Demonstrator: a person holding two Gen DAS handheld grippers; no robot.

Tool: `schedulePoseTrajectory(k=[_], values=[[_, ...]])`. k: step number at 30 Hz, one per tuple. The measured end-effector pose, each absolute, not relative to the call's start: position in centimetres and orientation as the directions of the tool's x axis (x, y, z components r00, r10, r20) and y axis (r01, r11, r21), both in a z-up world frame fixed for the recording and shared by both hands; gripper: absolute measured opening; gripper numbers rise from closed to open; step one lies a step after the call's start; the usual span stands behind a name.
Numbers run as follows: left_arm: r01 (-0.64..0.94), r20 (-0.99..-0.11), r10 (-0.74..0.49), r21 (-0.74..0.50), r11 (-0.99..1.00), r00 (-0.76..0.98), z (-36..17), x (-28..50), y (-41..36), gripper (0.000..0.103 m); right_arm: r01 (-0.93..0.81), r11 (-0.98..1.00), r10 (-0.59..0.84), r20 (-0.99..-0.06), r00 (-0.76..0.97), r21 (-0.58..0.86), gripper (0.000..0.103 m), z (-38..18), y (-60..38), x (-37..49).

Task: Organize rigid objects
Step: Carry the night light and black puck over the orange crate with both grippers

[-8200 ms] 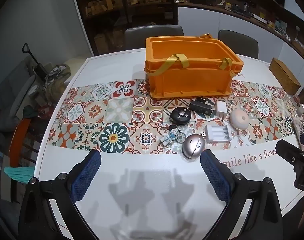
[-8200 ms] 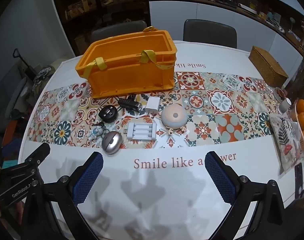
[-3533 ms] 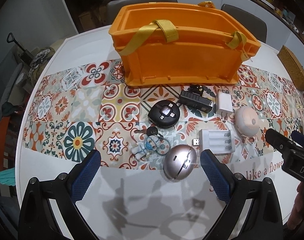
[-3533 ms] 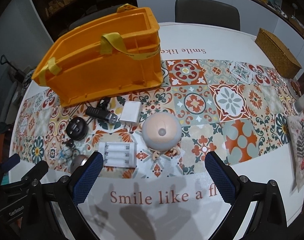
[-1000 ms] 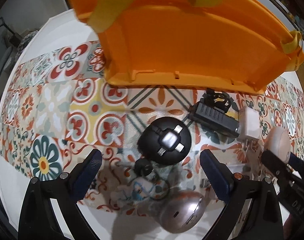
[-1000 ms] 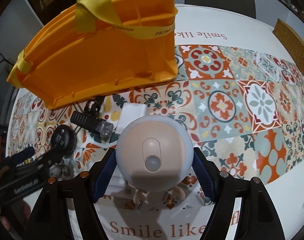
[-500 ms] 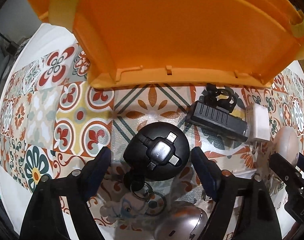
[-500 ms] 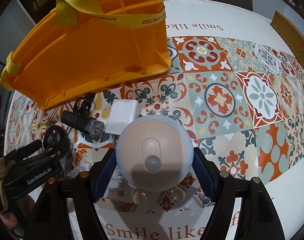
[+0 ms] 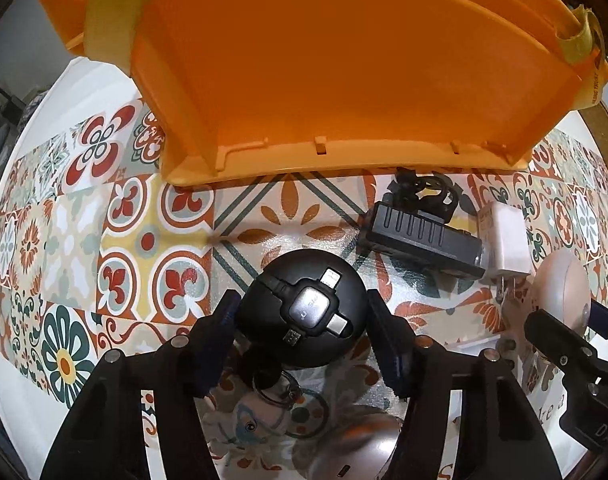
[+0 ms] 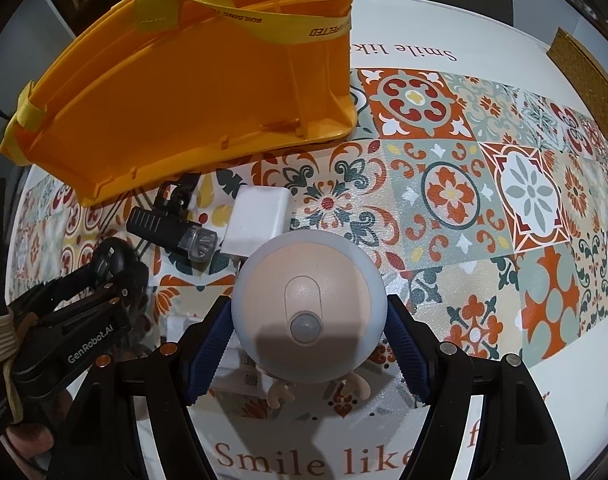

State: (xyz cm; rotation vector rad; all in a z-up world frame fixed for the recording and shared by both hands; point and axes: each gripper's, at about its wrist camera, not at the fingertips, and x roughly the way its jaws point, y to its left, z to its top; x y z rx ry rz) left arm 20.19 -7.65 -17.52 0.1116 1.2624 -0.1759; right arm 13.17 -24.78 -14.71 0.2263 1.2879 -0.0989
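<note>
My left gripper [image 9: 302, 322] is shut on a round black cable reel [image 9: 304, 308] with silver plugs on top. My right gripper [image 10: 308, 330] is shut on a round peach and white night light [image 10: 308, 304], held just above the table. An orange crate [image 9: 324, 60] with yellow straps stands right behind both; it also shows in the right wrist view [image 10: 192, 88]. A black flashlight [image 10: 172, 228] and a white charger block [image 10: 260, 216] lie between the crate and the grippers. The left gripper shows in the right wrist view at left [image 10: 72, 320].
A silver mouse [image 9: 352, 452] and a small figure keychain [image 9: 256, 416] lie under my left gripper. A white battery case [image 10: 240, 372] lies partly hidden beneath the night light. A woven box [image 10: 588, 80] sits at the far right on the white table [image 10: 484, 44].
My left gripper has closed in on the black cable reel. My right gripper, gripping the night light, has shifted slightly towards the crate.
</note>
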Motion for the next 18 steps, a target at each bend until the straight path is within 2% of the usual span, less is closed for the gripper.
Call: schedulePoseTrajectory(k=[18], values=[[0.225,-0.910,-0.124,-0.035,0.974,0.395,-10.3,16.1,-7.6,0.062,0.181,0.976,0.054,-0.942,0.331,0.120,0.075,-10.7,-24.1,11.7]])
